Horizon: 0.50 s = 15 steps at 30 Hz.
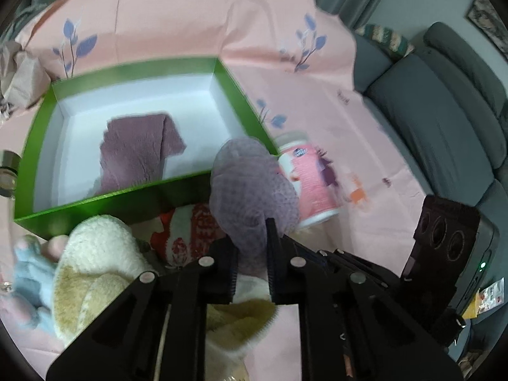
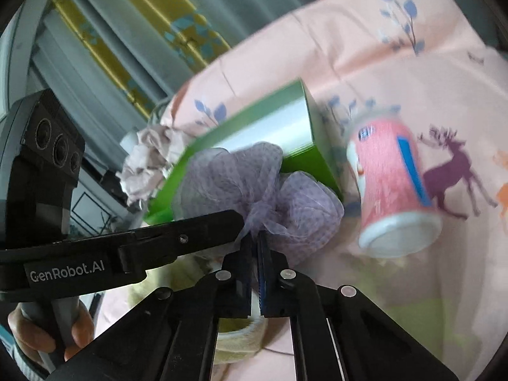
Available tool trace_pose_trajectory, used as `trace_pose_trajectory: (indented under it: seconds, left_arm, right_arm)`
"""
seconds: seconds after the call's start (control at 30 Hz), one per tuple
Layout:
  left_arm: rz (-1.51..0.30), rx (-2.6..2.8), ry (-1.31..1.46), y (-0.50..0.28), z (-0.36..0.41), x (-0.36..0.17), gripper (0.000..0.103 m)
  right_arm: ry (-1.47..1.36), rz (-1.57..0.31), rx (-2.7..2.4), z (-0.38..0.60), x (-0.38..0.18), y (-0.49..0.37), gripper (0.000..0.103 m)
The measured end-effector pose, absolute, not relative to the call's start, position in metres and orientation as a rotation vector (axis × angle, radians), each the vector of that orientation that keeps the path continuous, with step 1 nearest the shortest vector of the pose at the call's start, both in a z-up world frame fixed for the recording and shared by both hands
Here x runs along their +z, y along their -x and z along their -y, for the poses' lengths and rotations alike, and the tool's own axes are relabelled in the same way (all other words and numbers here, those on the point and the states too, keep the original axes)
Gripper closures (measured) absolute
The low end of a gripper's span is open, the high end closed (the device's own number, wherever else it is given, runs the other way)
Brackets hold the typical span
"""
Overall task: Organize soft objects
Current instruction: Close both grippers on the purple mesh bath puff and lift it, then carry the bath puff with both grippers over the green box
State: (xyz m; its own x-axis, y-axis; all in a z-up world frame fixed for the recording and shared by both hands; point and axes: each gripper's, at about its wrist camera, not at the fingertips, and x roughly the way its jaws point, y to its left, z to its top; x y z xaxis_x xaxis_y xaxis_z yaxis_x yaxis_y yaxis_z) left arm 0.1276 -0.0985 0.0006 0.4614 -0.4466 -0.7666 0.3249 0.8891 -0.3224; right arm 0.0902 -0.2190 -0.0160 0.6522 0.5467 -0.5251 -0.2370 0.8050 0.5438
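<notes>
A purple mesh bath pouf (image 1: 250,187) hangs lifted above the pink cloth, just in front of the green box (image 1: 228,73). My left gripper (image 1: 252,238) is shut on its lower part. My right gripper (image 2: 255,238) is shut on the same pouf (image 2: 254,184), pinching its gathered middle; the left gripper's finger (image 2: 177,238) reaches in from the left there. The box (image 2: 250,117) holds a mauve towel (image 1: 139,152). A cream plush slipper (image 1: 95,266), a red-and-white knit item (image 1: 187,231) and a blue-pink plush (image 1: 25,270) lie in front of the box.
A pink canister (image 1: 312,181) lies on its side right of the box, also in the right wrist view (image 2: 393,187). Crumpled paper (image 2: 149,162) sits at the box's far side. A glass jar (image 1: 8,171) stands at the left edge. A grey sofa (image 1: 444,101) lies beyond the table.
</notes>
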Motion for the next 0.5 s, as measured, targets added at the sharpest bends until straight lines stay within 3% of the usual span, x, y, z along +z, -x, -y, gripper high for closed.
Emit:
trace_pose_trajectory:
  seconds: [0.5]
  left_arm:
    - [-0.787,-0.541,0.133,-0.079,0.058,0.080,0.090]
  right_arm:
    - [-0.232,-0.549,0.439,0.177,0.070,-0.047,0.099]
